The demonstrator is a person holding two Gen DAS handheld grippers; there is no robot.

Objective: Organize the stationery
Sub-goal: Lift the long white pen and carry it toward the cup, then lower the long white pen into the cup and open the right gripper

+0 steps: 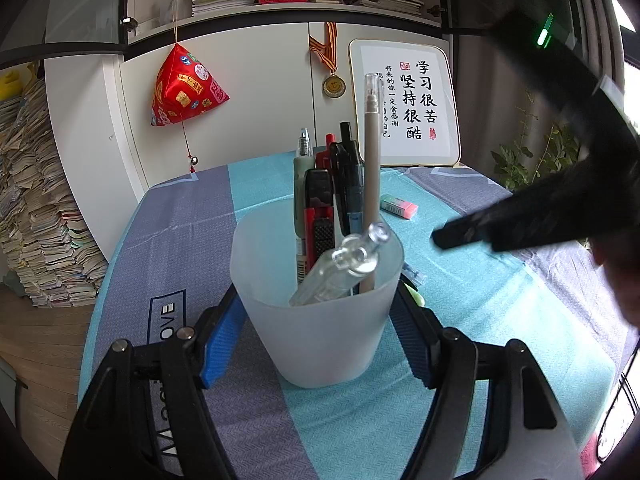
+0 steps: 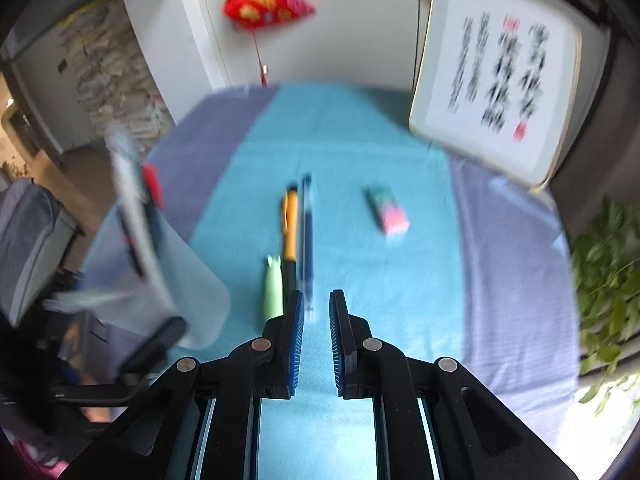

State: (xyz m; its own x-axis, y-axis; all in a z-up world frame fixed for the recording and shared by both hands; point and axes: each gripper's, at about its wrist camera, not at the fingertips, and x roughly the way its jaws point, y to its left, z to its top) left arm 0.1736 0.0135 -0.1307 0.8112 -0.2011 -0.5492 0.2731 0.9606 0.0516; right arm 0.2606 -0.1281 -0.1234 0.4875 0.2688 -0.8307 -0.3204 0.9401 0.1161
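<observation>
My left gripper [image 1: 316,316] is shut on a frosted white cup [image 1: 320,332] that stands on the table and holds several pens [image 1: 340,200] and a clear pen [image 1: 340,272]. The right gripper [image 1: 520,224] hovers to its right. In the right wrist view my right gripper [image 2: 316,312] is open and empty, above the table. Just ahead of it lie a dark blue pen [image 2: 307,236], an orange pen [image 2: 290,232] and a green pen [image 2: 273,288]. A green and pink eraser [image 2: 389,210] lies further right. The cup [image 2: 176,264] is at the left, blurred.
A framed calligraphy board [image 1: 404,104] leans at the table's back. A red pyramid ornament [image 1: 186,88] and a medal [image 1: 333,84] hang on the cabinet. A plant [image 2: 608,280] stands right of the table. Stacked books [image 1: 36,208] are on the left.
</observation>
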